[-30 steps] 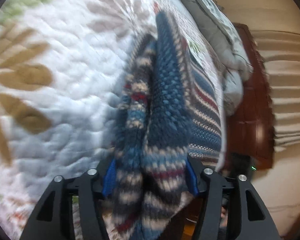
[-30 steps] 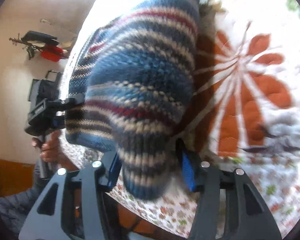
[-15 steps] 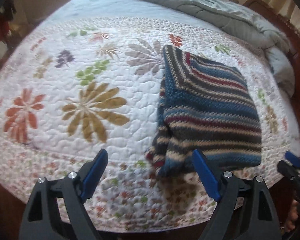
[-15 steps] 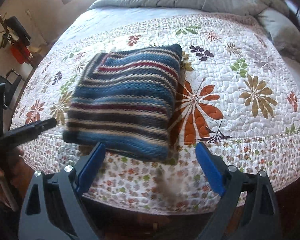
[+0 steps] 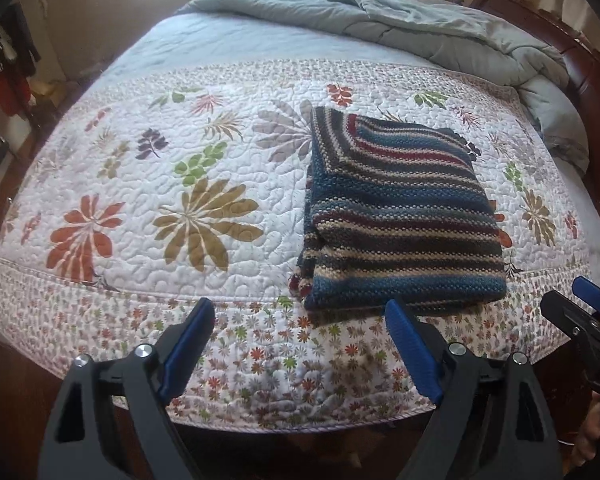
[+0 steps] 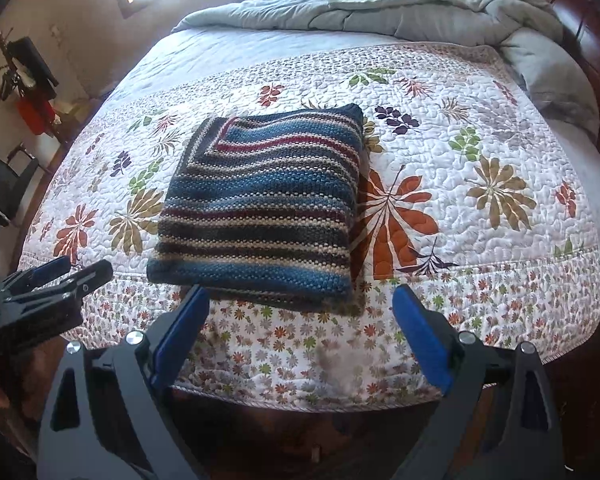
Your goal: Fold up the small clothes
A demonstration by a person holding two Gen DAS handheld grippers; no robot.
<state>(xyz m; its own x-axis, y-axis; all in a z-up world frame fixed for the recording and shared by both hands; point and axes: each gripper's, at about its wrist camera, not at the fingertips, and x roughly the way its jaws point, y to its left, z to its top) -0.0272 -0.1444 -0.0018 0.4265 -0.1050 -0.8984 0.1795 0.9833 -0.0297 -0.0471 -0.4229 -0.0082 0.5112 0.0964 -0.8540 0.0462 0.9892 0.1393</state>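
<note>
From the left wrist view, the left claw (image 5: 296, 332) stands released, its blue pads wide apart with only bedspread between them. The striped knit sweater (image 5: 400, 216) lies folded into a thick rectangle on the flowered quilt (image 5: 140, 200), close to the near edge of the bed and toward its right side. This view looks onto the sweater's left side, where the stacked layers show open and a loose bit sticks out at the near left corner. The knit looks soft, bulky and fairly light; it should sag and spread if lifted by one point, so I judge the best hold to be low on the near folded edge, at both corners together, pinching all layers. The yarn is rough enough that slipping seems unlikely. At the right edge of the picture the right claw (image 5: 588, 308) shows in part, apart from the sweater.

From the right wrist view, the right claw (image 6: 300, 320) is likewise released, its pads spread, the sweater's near edge just beyond them and untouched. Here the sweater's right side shows as a smooth closed fold with a neat near right corner, which the other view hides. The left claw (image 6: 56, 276) appears at the left, off the cloth. The rumpled grey duvet (image 6: 420, 8) lies along the far edge of the bed, well apart from the sweater.
</note>
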